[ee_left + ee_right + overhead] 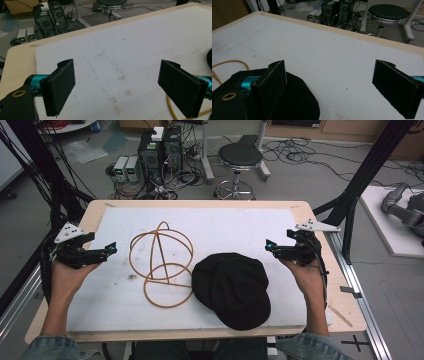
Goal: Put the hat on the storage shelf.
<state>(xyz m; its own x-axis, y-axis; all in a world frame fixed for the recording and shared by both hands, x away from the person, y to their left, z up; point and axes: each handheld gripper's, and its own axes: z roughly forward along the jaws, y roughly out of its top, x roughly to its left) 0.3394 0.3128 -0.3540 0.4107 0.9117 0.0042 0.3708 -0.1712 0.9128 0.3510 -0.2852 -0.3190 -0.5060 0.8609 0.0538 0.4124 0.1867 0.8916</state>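
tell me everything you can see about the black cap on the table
The cap is black, soft and looks like cloth, with a rounded, panelled crown and a brim toward the person's side. It lies flat and slumped on the white mat, right of centre and near the front edge. Its left edge overlaps or touches the lower ring of the orange wire stand; which lies on top is hard to tell. Neither gripper touches it: the right gripper hovers open off to its right, the cap's edge showing past its jaw.

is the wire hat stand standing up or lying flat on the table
Standing up. In the high view the wire stand has its round base flat on the white mat, its hoops rising above it.
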